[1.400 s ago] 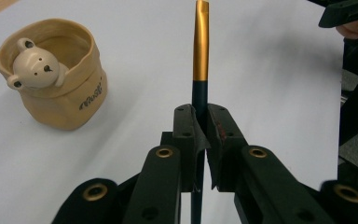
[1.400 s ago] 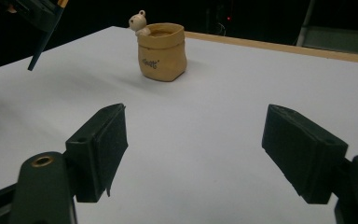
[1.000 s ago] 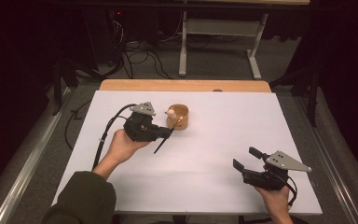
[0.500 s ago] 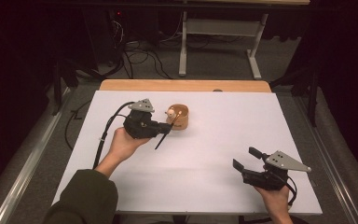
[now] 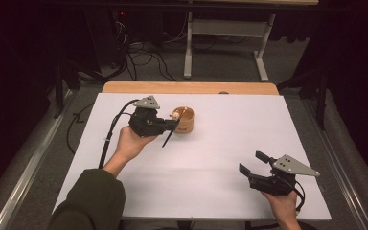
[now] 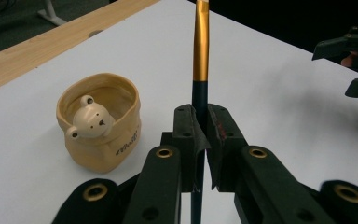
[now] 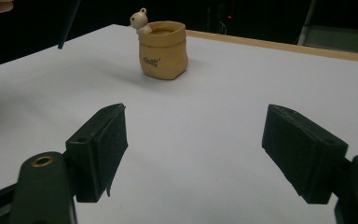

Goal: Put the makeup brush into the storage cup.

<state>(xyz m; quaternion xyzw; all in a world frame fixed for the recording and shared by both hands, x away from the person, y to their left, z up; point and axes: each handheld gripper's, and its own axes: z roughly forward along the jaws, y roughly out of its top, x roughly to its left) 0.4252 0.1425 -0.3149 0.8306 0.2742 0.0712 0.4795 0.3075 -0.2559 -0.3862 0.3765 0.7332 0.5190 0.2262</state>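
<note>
The bear pot (image 5: 184,120) stands on the table (image 5: 220,158), rear left.

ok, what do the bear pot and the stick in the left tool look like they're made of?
Bear pot: looks like glazed ceramic, tan, with a soft sheen, thick rounded rim and a moulded bear head. Stick: probably a paintbrush or pen handle; the dark lower part looks lacquered, and the gold section has a metallic gleam, though it could be paint. Left tool is clamped on it.
</note>
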